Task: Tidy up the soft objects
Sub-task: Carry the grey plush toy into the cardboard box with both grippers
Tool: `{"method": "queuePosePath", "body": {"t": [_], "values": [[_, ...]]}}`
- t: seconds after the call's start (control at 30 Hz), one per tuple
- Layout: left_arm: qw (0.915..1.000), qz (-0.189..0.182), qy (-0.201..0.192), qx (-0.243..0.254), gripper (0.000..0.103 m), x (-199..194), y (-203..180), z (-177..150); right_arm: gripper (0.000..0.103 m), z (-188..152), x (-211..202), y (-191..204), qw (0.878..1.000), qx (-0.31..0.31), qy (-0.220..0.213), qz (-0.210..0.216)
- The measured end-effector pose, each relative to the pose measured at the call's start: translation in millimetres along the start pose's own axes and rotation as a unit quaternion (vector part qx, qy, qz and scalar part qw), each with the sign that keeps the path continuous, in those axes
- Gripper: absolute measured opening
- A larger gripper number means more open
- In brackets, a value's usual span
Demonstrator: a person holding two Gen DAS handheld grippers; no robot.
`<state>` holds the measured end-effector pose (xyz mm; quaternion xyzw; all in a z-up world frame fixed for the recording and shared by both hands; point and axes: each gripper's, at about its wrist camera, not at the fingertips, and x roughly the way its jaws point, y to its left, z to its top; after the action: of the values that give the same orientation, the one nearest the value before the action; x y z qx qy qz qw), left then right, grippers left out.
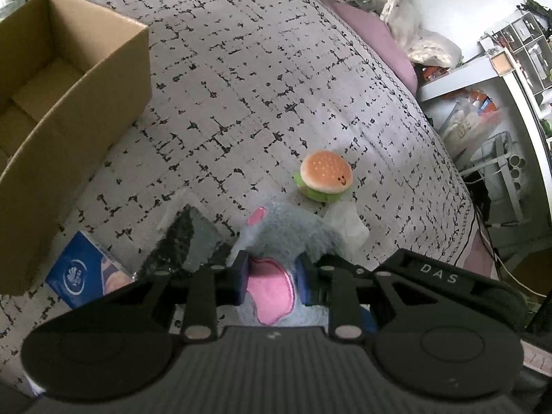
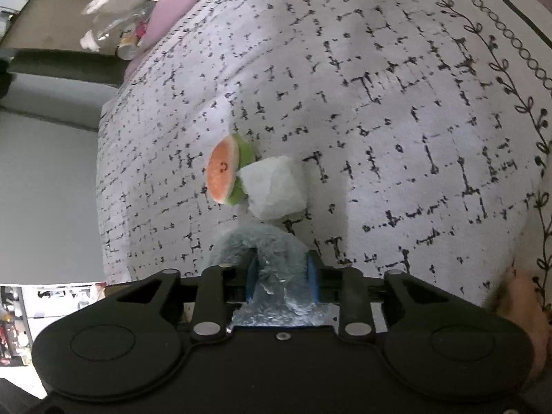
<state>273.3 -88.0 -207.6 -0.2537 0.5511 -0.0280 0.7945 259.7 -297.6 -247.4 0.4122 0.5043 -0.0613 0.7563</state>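
Note:
A grey-blue plush toy (image 1: pixel 293 231) with pink ears lies on the patterned bedspread (image 1: pixel 241 86). My left gripper (image 1: pixel 272 272) is shut on one pink ear, with a blue pad pressing on each side. In the right wrist view my right gripper (image 2: pixel 281 276) is shut on a furry grey part of the same plush toy (image 2: pixel 262 241), with crinkled clear plastic bunched behind the pads. Beyond the toy sit a small hamburger plush (image 1: pixel 326 176) (image 2: pixel 226 169) and a white soft wad (image 1: pixel 346 224) (image 2: pixel 276 186), side by side.
An open cardboard box (image 1: pixel 86 79) stands on the bedspread at the left. A blue tissue pack (image 1: pixel 82 272) and a clear plastic bag (image 1: pixel 186 238) lie in front of it. The bed's right edge drops to cluttered shelves (image 1: pixel 483 103). A pink pillow (image 1: pixel 376 38) lies at the far end.

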Motion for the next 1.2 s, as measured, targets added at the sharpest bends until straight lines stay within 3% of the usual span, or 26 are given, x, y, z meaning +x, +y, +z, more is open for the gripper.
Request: {"method": "queuePosePath", "body": {"t": [0.53, 1.2], "values": [[0.9972, -0.002, -0.072, 0.019, 0.025, -50, -3, 4, 0.022, -11, -26, 30, 0.992, -0.079, -0.042, 0.092], [0.9896, -0.017, -0.141, 0.018, 0.025, -116, 25, 19, 0.022, -34, -47, 78, 0.958, -0.186, -0.058, 0.212]]}}
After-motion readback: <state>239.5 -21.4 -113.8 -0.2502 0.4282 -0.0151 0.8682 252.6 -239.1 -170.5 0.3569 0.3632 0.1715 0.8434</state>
